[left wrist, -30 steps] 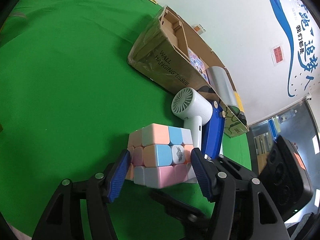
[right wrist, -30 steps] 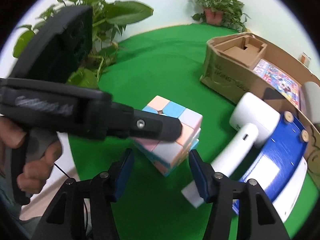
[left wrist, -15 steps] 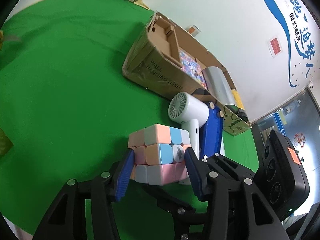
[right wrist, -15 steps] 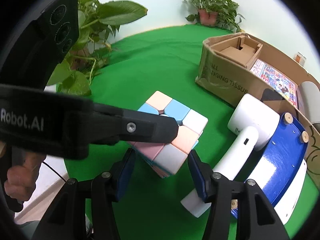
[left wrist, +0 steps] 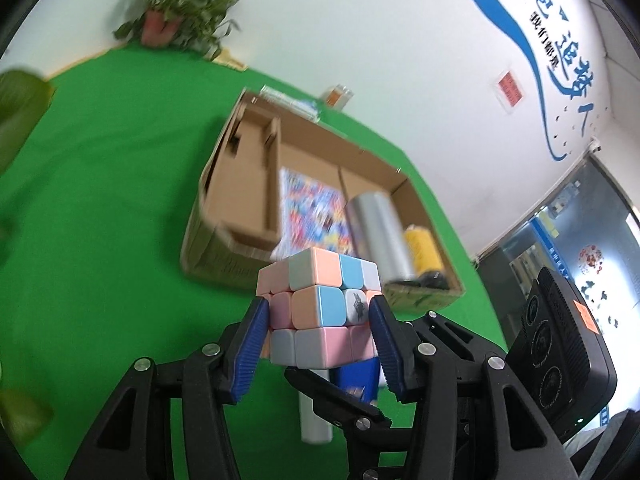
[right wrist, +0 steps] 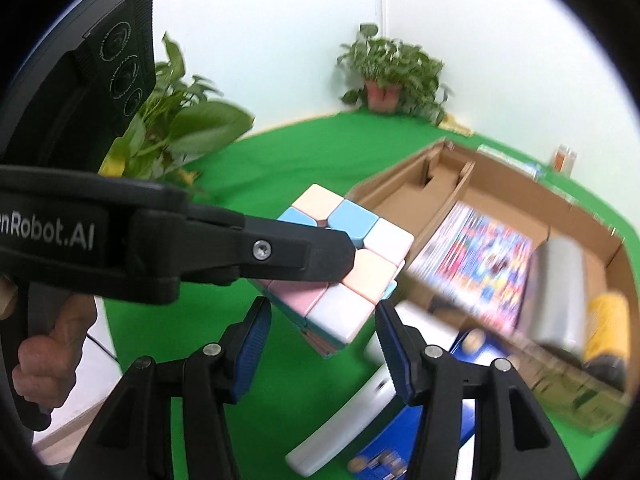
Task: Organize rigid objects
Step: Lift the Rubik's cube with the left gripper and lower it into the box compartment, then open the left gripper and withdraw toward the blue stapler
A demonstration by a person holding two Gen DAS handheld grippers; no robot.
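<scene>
I held the pastel puzzle cube [left wrist: 320, 304] clamped between the blue pads [left wrist: 250, 350] of my left gripper [left wrist: 318, 344], lifted above the green table [left wrist: 100, 200] on the near side of the cardboard box [left wrist: 240, 208]. Inside the box lay a colourful booklet [left wrist: 308, 208], a silver cylinder [left wrist: 376, 232] and a yellow container [left wrist: 420, 248]. Right of the cube, my right gripper [right wrist: 322, 344] stood spread and empty just below it. The grip sat low on the cube's middle layer; I judged a layer could twist or the cube slip out, landing on the white hair dryer [right wrist: 352, 412] below, short of the box.
</scene>
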